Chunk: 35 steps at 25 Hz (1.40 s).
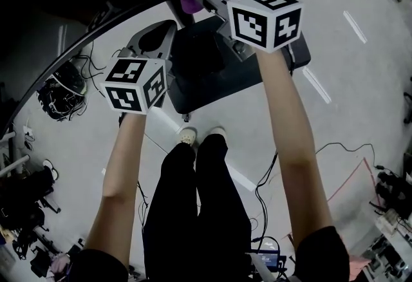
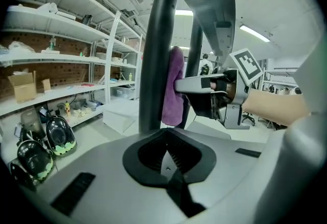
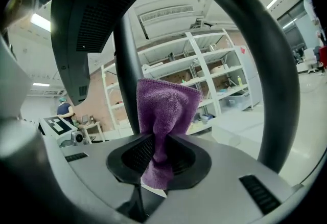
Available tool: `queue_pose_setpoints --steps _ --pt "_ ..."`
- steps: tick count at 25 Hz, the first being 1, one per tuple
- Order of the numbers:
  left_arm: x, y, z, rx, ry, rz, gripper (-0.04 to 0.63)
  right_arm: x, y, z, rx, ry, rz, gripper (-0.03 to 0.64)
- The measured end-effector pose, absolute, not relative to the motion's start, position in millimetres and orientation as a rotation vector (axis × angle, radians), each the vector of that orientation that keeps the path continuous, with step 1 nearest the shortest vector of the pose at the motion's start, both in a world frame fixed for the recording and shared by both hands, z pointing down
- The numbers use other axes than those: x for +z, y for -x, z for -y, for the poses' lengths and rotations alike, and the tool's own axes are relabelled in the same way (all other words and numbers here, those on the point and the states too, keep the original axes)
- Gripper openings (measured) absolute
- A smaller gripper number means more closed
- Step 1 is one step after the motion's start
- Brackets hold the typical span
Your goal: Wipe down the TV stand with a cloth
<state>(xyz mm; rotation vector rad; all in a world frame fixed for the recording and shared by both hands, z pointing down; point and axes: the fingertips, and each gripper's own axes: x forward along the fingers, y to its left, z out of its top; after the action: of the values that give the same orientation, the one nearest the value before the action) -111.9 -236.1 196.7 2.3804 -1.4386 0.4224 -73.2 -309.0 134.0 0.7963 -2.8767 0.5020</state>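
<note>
The right gripper [image 3: 156, 162] has its jaws clamped on a purple cloth [image 3: 166, 110], and the free end sticks up right by the dark upright post of the TV stand [image 2: 155, 39]. From the left gripper view the cloth looks like it's touching the post. The left gripper [image 2: 166, 165] sits just beside it, jaws together with nothing in them. The stand's dark base is on the floor [image 1: 360, 100] between the person's arms.
</note>
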Motion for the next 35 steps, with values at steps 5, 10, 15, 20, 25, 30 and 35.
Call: queue_pose_setpoints --steps 5,10,15,20,25,30,35 --pt "207 108 239 0.458 -2.362 1.447 0.008 163 69 315 0.534 -0.774 2.862 0.087" --pt "218 112 242 0.474 -2.330 1.472 0.008 196 69 323 0.480 -0.741 2.797 0.085" --pt "224 111 243 0.484 -2.304 1.489 0.008 229 69 329 0.524 -0.689 2.719 0.083" --pt "233 118 249 0.490 -2.291 1.487 0.008 264 78 336 0.599 -0.660 2.640 0.083" --pt "238 111 247 0.489 -2.292 1.481 0.008 292 74 329 0.690 -0.642 2.572 0.081" --pt "233 109 248 0.486 -2.295 1.478 0.008 291 71 331 0.713 -0.676 2.550 0.081" --pt "232 100 252 0.482 -2.324 1.452 0.008 279 53 337 0.642 -0.799 2.554 0.081"
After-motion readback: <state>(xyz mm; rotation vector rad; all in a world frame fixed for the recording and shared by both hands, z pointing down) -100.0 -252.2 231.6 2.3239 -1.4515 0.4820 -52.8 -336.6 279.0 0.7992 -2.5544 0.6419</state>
